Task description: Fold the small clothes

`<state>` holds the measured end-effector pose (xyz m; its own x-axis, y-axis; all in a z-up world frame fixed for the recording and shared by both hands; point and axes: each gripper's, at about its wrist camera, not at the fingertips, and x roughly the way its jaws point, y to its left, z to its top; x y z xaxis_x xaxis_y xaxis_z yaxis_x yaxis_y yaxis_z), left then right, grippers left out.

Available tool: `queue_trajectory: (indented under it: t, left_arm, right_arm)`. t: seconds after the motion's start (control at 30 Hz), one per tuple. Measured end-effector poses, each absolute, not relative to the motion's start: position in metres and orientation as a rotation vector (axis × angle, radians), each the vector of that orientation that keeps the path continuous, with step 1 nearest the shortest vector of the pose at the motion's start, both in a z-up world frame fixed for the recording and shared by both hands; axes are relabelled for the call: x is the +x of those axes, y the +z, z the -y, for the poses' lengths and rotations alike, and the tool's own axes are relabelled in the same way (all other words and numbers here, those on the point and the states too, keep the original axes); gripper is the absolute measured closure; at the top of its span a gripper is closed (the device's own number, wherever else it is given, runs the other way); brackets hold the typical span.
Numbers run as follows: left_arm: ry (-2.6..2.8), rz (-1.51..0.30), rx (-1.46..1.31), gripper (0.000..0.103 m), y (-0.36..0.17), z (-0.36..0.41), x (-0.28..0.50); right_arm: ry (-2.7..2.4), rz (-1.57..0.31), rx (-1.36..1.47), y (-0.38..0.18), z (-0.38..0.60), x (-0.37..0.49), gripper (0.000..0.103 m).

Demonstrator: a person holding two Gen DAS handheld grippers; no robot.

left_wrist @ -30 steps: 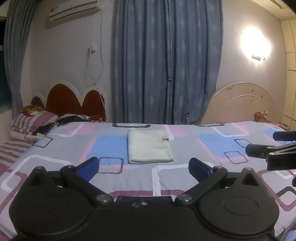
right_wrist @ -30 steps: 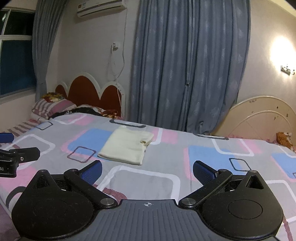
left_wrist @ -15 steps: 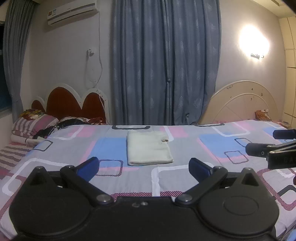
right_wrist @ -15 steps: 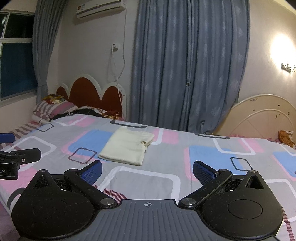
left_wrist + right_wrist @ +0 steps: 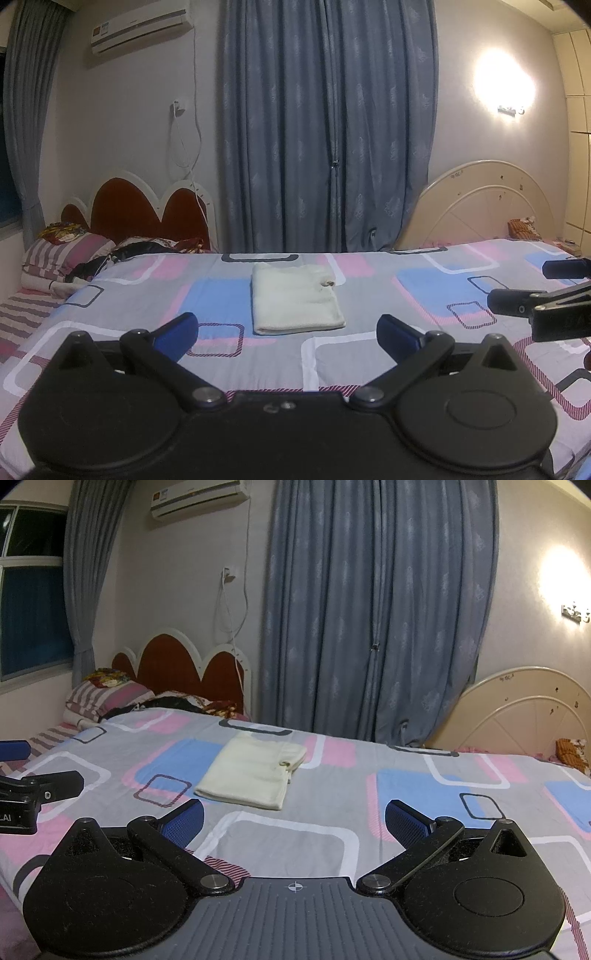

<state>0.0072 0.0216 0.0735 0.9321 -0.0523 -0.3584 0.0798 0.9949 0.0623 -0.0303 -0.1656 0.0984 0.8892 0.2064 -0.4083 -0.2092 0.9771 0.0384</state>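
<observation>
A cream garment (image 5: pixel 295 299) lies folded into a neat rectangle on the patterned bedsheet (image 5: pixel 424 288), well ahead of both grippers; it also shows in the right wrist view (image 5: pixel 255 771). My left gripper (image 5: pixel 287 334) is open and empty, held above the near part of the bed. My right gripper (image 5: pixel 294 821) is open and empty too, to the right of the left one. The right gripper's fingers (image 5: pixel 517 301) show at the right edge of the left wrist view, and the left gripper's fingers (image 5: pixel 55 784) show at the left edge of the right wrist view.
Striped pillows and dark bedding (image 5: pixel 74 258) pile at the red headboard (image 5: pixel 147 218) on the left. Blue curtains (image 5: pixel 325 125) hang behind the bed. A cream footboard (image 5: pixel 480 206) stands at the right. A lit wall lamp (image 5: pixel 506 85) glares.
Both grippers have tilted up slightly and drawn back a little; the folded garment sits lower in view. Both stay open and empty.
</observation>
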Motion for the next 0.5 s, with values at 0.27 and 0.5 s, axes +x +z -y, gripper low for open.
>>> queue_trajectory:
  t: [0.27,0.5]
  left_arm:
    - [-0.067,-0.361,0.079,0.0,0.074,-0.021,0.008]
    - [-0.07,-0.359,0.08,0.0,0.075,-0.021,0.008]
  right_arm:
    - [0.226,-0.422,-0.007,0.096,0.171,-0.029,0.0]
    - [0.23,-0.424,-0.005,0.096,0.178,-0.029,0.0]
